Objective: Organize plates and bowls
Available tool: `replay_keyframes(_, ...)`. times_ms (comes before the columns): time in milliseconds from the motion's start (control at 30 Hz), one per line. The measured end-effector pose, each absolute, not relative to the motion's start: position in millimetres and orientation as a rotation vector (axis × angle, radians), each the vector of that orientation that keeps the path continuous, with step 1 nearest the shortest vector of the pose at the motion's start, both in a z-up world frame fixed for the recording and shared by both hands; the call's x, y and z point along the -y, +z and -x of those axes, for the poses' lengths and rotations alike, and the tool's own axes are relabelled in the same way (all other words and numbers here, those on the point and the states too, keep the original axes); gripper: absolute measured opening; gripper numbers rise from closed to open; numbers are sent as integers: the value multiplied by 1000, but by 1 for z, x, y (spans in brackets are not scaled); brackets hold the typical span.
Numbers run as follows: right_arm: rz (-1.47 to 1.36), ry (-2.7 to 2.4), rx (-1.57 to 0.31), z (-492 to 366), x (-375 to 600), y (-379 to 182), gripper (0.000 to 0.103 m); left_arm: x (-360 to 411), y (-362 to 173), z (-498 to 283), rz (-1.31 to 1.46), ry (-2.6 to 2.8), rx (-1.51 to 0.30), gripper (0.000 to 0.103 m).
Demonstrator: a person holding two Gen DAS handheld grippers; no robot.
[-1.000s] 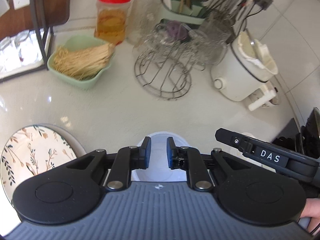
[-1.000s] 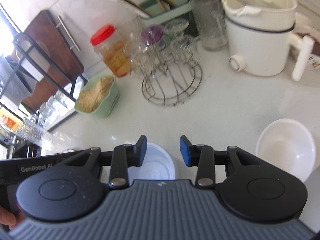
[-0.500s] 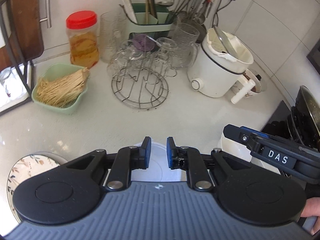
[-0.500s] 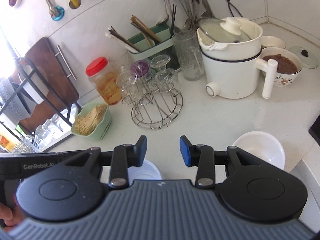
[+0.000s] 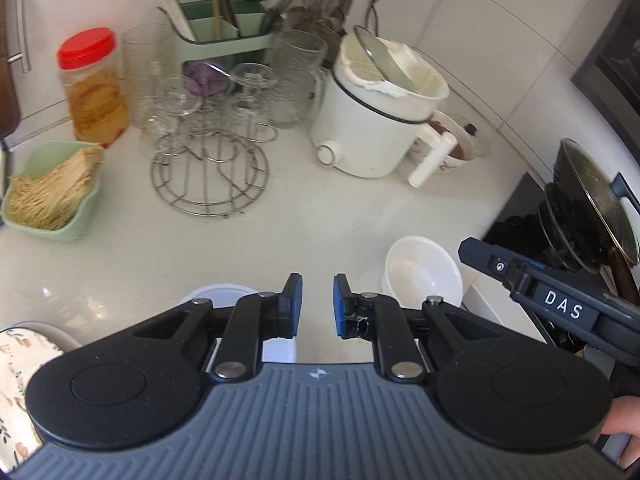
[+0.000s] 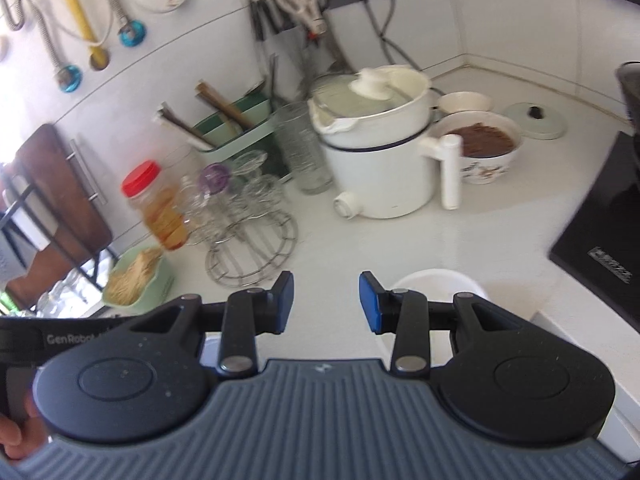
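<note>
A plain white bowl (image 5: 422,276) sits on the white counter, just right of my left gripper (image 5: 317,306). That gripper's jaws stand close together with nothing between them. Under its left finger shows a white dish (image 5: 216,296), and a floral plate (image 5: 16,356) peeks in at the lower left edge. In the right wrist view the same white bowl (image 6: 436,284) lies half hidden behind the right finger of my right gripper (image 6: 326,304), which is open and empty above bare counter. Both grippers hover above the counter.
Along the back stand a white electric pot (image 5: 376,120), a wire rack of glasses (image 5: 208,160), a red-lidded jar (image 5: 94,88) and a green basket of noodles (image 5: 52,196). A black cooktop with a pan (image 5: 588,208) is at the right, and a bowl of brown food (image 6: 480,148) sits in the corner.
Both views have pulled back and swung right. The white bowl has entered the left wrist view, and the floral plate has slid to its edge. Neither gripper's jaws have changed.
</note>
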State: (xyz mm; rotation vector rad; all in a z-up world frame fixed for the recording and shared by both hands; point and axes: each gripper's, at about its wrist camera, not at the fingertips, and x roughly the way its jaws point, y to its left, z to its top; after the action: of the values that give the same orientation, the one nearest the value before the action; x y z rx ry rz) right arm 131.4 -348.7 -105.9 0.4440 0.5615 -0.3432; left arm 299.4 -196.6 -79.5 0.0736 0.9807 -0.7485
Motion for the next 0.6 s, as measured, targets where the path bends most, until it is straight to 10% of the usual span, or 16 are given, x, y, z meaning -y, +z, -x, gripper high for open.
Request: replay_keyframes(600, -416, -502, -578, -109, 390, -140, 39, 262, -130, -309, -160, -874, -1002, 18)
